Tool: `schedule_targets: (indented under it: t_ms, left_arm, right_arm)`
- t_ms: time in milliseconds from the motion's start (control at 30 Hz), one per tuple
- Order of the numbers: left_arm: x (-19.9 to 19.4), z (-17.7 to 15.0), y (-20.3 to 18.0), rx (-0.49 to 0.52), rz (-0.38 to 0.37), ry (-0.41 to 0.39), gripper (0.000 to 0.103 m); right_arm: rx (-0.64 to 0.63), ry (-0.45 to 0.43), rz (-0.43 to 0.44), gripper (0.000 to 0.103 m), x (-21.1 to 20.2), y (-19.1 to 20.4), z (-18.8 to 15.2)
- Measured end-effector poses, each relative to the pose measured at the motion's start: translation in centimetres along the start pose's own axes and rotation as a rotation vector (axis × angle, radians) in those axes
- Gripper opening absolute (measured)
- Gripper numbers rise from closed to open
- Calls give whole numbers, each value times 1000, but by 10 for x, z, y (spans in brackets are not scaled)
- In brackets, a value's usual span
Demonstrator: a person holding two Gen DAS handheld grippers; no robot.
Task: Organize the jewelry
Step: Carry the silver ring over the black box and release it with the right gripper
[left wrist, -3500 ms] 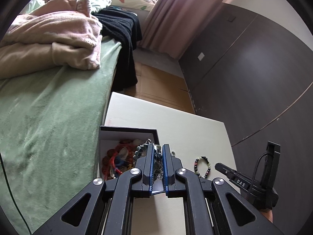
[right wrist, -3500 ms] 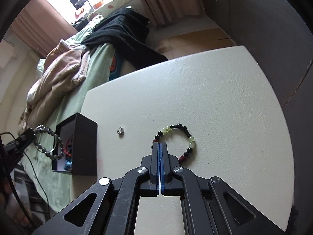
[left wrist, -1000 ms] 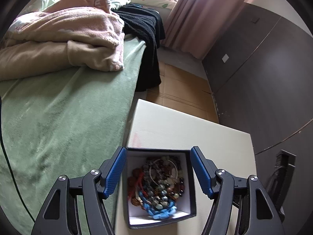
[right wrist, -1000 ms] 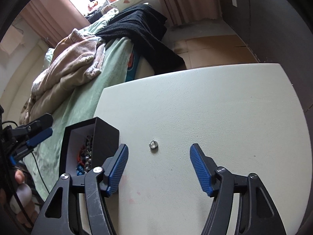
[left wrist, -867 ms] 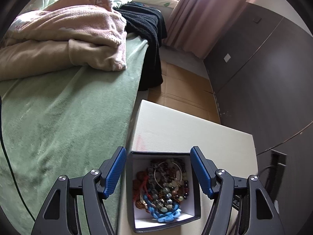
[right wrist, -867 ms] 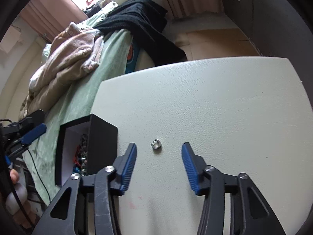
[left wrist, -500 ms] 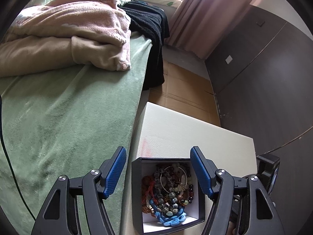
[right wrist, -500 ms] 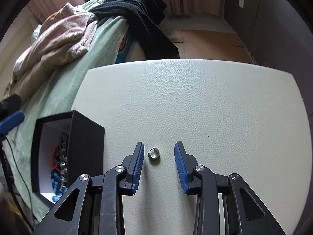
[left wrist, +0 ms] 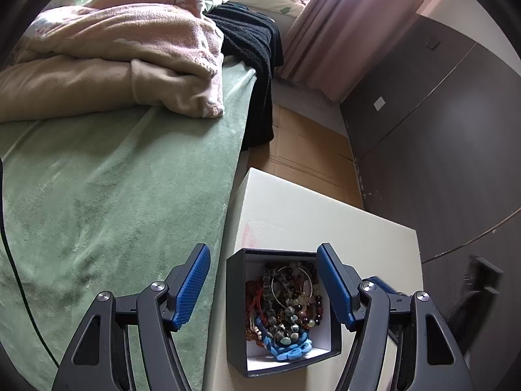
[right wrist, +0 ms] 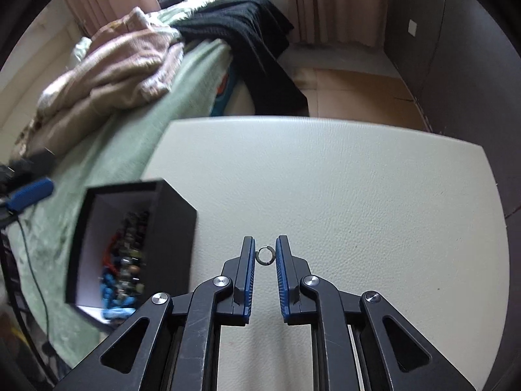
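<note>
Landmark: black jewelry box (right wrist: pixel 130 244), open, full of beaded bracelets (left wrist: pixel 286 309), on the white worktop (right wrist: pixel 358 179).
Ring: small silver ring (right wrist: pixel 265 255), flat on the worktop just right of the box.
Right hand-held gripper (right wrist: pixel 264 254): narrowed around the ring, pads not yet touching it.
Left hand-held gripper (left wrist: pixel 263 283): spread wide, empty, above the box.
Risk: the thin ring may slide or flip out as the pads close.
Views: only the right wrist shows the ring; the left wrist shows the box's contents sharply.
</note>
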State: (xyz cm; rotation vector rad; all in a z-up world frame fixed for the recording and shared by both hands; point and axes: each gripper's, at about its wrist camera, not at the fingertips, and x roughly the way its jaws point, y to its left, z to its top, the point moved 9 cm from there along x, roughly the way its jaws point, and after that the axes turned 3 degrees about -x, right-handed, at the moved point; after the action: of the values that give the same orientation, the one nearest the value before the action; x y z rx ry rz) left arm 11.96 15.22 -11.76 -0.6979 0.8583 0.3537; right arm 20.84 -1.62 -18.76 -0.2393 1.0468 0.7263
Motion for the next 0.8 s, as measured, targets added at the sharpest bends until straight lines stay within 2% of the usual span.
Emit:
schedule_targets:
  t_ms: [100, 267, 333, 367, 400, 467, 533, 600, 800]
  left_arm:
    - [-4, -2, 1, 1, 0, -4, 69]
    - [-11, -4, 7, -7, 2, -11, 69]
    - [-14, -4, 9, -10, 2, -14, 69]
    - [-16, -4, 10, -14, 2, -17, 69]
    - [-17, -5, 11, -18, 2, -18, 69]
    - [-21, -6, 13, -23, -2, -21, 69]
    - [-23, -8, 12, -23, -5, -24, 69]
    - [-26, -10, 11, -17, -4, -26, 69]
    - [-38, -18, -2, 33, 2, -46, 69]
  right_arm:
    - [8, -68, 78, 14, -23, 13, 8]
    - [24, -160, 276, 15, -49, 49, 16]
    - [35, -165, 375, 17, -55, 67, 15]
    - [46, -153, 425, 31, -56, 75, 15]
    - [60, -134, 470, 53, -57, 81, 14]
    - [66, -149, 456, 66, -59, 82, 14]
    - [56, -177, 409, 66, -65, 78, 13]
    - [71, -166, 409, 66, -67, 73, 9]
    - [77, -178, 331, 66, -82, 52, 0]
